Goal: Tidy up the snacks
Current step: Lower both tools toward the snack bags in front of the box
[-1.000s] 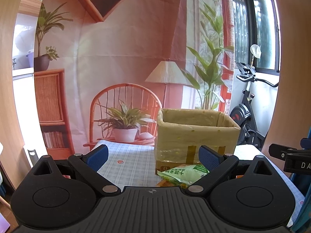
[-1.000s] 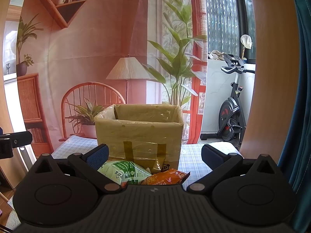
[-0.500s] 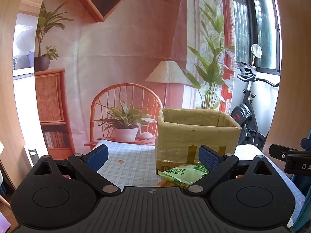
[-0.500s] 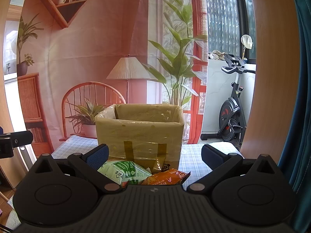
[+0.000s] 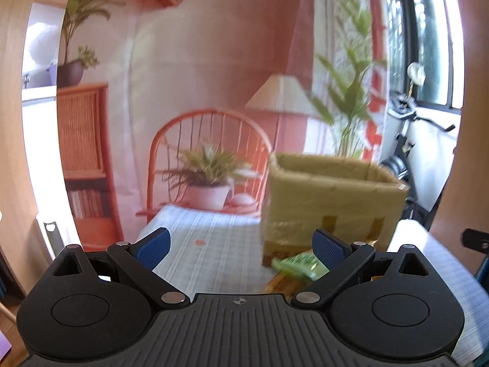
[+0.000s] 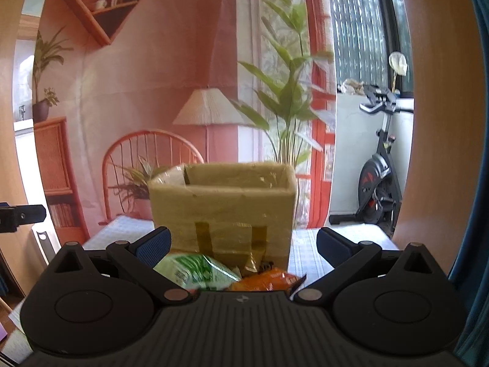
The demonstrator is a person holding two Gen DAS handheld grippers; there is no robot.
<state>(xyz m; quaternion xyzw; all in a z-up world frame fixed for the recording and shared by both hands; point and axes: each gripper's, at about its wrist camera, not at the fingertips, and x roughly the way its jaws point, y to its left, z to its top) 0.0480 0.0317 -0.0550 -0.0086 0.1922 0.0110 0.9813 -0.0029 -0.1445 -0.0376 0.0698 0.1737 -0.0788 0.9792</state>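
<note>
Right wrist view first: the right hand-held gripper has its blue-padded fingers spread wide and holds nothing. Just beyond its body, at about 12 o'clock and low in the view, a green snack packet lies on the worktop, with an orange snack packet touching or just beside it at its 3 o'clock side. Further out at 12 o'clock stands the open cardboard box, wrapped in clear tape, its near wall right behind the packets. From this low angle the box's floor is hidden, so I cannot tell whether anything is already inside.

From the left wrist view, which is blurred, the left hand-held gripper is likewise spread and empty. The green snack packet sits at about 2 o'clock from its centre, near the right finger, with a sliver of orange wrapper below it. The cardboard box rises behind at 1 o'clock, on the checked worktop.

As a judgement, the task looks barely begun: both visible packets lie outside the box, neither gripper has closed on one, and each packet has yet to be grasped, lifted over the rim and dropped in.
</note>
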